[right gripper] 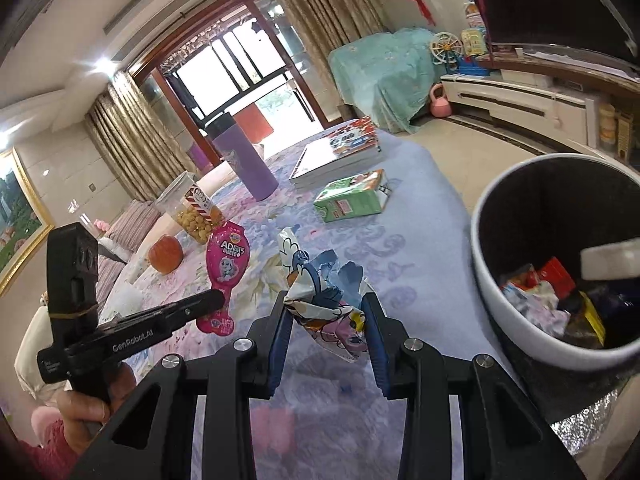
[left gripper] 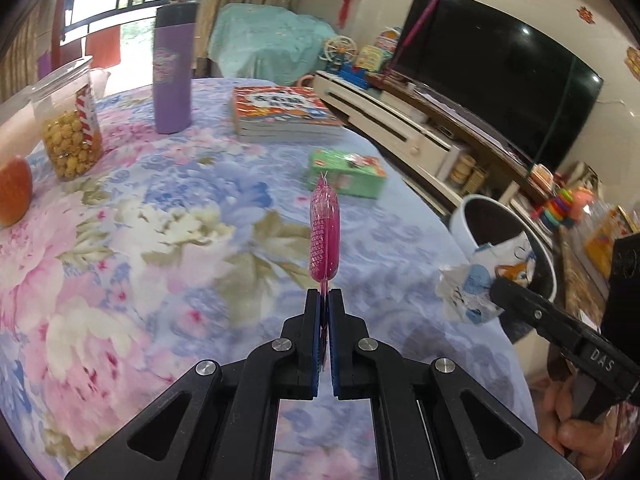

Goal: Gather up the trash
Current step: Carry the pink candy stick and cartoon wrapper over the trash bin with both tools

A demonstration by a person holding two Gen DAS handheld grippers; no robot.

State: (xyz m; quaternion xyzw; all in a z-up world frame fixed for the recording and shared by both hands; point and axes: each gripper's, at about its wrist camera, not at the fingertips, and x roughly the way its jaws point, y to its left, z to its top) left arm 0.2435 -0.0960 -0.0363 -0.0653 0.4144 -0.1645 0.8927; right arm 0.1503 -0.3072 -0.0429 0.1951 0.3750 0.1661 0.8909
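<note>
**A:** What does the room hold, biggest first?

**B:** A round surface under a floral cloth of pink, blue and white [left gripper: 140,240] fills most of both views. Behind it stand a large dark flat television [left gripper: 492,64] on a long white cabinet [left gripper: 384,120], gold-brown curtains [right gripper: 132,148] beside a glazed door, and furniture draped in a teal sheet [right gripper: 380,76].

**A:** And the bin?

**B:** A white round bin with a dark inside [right gripper: 504,312] stands just off the surface's edge, with crumpled wrappers already in it.

**A:** On the cloth?

**B:** A stack of orange-covered books [left gripper: 280,114], a tall purple tumbler [left gripper: 173,80], a clear jar of yellow puffed snacks [left gripper: 72,136], a green snack carton [left gripper: 348,174] and an orange-red apple [right gripper: 165,254].

**A:** The trash itself?

**B:** The left gripper [left gripper: 325,300] has its fingers pinched on a flat pink lollipop-shaped wrapper [right gripper: 226,276], printed "AD", lifted above the cloth. The right gripper [right gripper: 326,316] clamps a crumpled blue-and-white cartoon wrapper [right gripper: 320,292] between its fingers, near the bin.

**A:** Other writing?

**B:** "GenRobot.AI" on the left gripper's body, "DAS" on the right's.
</note>
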